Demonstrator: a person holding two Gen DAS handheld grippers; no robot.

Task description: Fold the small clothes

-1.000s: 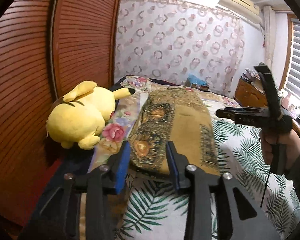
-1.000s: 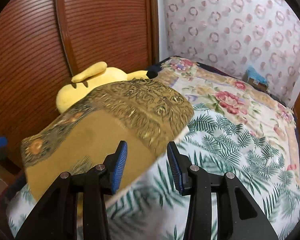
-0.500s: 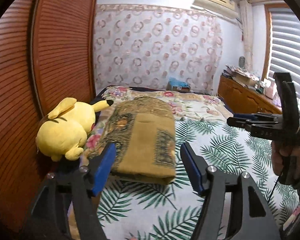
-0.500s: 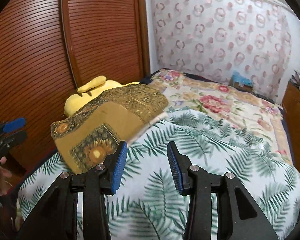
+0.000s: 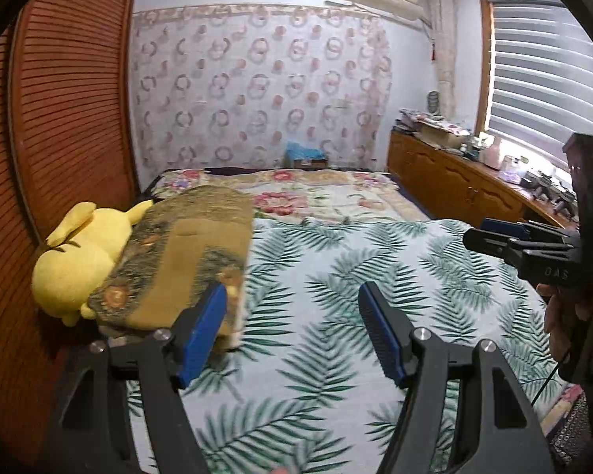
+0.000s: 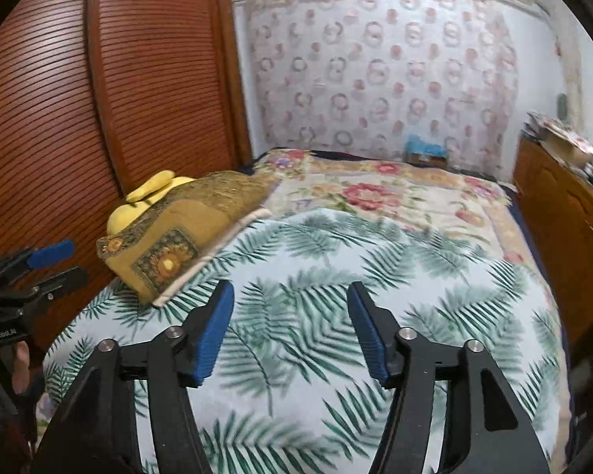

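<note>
A folded mustard-brown garment [image 5: 189, 260] with dark ornate borders and sunflower motifs lies on the left side of the bed; it also shows in the right wrist view [image 6: 182, 233]. My left gripper [image 5: 292, 328] is open and empty, above the bed just right of the garment's near end. My right gripper [image 6: 288, 324] is open and empty over the palm-leaf cover, apart from the garment. Each gripper shows in the other's view, the right one [image 5: 533, 245] and the left one [image 6: 31, 272].
A yellow plush toy [image 5: 75, 256] lies against the garment's left side by the brown slatted wardrobe [image 5: 59, 118]. The bed has a palm-leaf cover [image 5: 375, 276] and a floral quilt [image 5: 316, 193] behind. A wooden cabinet [image 5: 454, 185] with clutter runs along the right wall.
Both grippers have opened wide and pulled back from the garment, which now rests folded on the bed. The left gripper has also shifted right.
</note>
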